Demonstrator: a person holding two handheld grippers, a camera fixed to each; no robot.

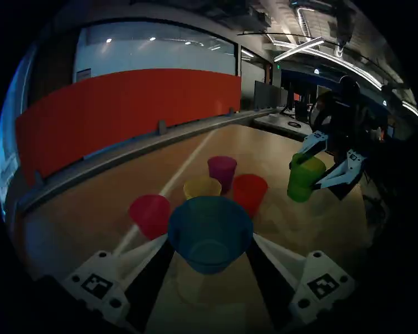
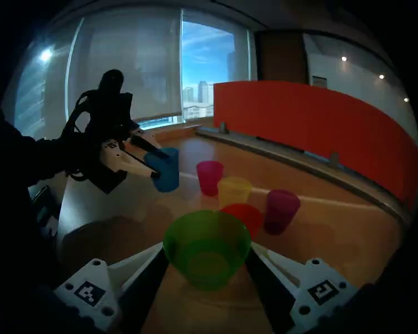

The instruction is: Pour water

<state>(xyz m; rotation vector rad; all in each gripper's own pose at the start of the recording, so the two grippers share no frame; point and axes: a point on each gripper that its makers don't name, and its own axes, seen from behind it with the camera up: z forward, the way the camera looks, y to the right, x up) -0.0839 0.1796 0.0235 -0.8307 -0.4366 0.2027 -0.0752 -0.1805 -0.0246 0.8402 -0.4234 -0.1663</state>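
wooden table (image 1: 92, 222): four loose cups, pink cup (image 1: 150, 213), yellow cup (image 1: 202, 187), purple cup (image 1: 222, 170), red cup (image 1: 249, 192), clustered between two held ones. left gripper (image 1: 210, 240) clamped on blue cup (image 1: 210, 231); right gripper (image 2: 207, 255) clamped on green cup (image 2: 207, 245).

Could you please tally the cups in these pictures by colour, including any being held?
blue cup: 1
green cup: 1
yellow cup: 1
red cup: 1
purple cup: 1
pink cup: 1
Total: 6 cups
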